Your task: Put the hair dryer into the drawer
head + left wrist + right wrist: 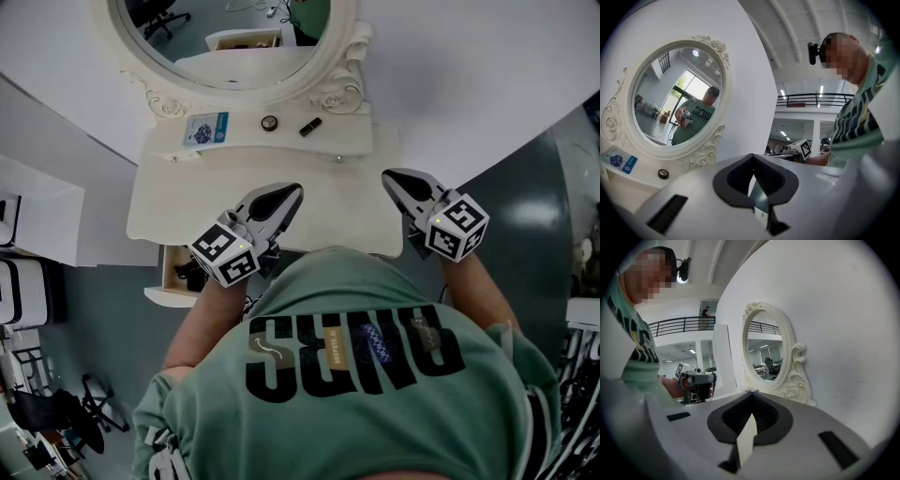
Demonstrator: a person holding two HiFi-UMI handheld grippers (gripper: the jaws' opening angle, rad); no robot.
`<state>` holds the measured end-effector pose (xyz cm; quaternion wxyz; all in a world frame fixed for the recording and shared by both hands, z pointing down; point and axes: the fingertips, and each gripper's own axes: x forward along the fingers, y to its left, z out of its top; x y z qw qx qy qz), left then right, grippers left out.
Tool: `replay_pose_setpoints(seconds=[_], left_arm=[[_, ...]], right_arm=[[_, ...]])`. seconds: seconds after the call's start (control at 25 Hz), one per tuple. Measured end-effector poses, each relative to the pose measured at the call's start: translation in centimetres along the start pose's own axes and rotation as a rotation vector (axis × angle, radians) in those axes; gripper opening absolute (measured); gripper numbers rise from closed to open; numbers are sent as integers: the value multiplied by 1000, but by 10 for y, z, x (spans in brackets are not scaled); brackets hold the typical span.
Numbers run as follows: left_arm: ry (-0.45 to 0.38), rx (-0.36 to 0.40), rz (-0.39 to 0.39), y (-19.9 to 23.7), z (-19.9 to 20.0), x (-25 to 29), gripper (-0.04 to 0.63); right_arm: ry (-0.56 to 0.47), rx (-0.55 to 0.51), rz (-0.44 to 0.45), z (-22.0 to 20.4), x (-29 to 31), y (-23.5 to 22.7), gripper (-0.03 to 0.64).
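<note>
In the head view my left gripper (294,190) hangs shut and empty over the cream dressing table (337,211), left of the middle. My right gripper (388,175) is over the table's right part, also shut with nothing in it. In each gripper view the dark pads meet at the tips, on the left gripper (752,156) and on the right gripper (751,393). A drawer (170,274) stands pulled out under the table's left front. A dark thing (192,276) lies in it, half hidden by the left gripper's marker cube; whether it is the hair dryer I cannot tell.
An oval mirror (234,37) in a carved frame stands at the back. On the shelf below it are a blue card (206,128), a small round compact (269,123) and a dark tube (310,126). White furniture (28,234) stands at the left.
</note>
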<state>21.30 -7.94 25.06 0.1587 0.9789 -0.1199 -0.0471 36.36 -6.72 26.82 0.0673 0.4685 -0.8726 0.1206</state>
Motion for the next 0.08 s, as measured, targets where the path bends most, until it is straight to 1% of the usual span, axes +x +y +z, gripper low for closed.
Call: replay_pose_setpoints(seconds=[0.08], left_arm=[[0,-7,3,-1,-1,-1,9]], right_arm=[[2,-2,2,0,0,1,-8]])
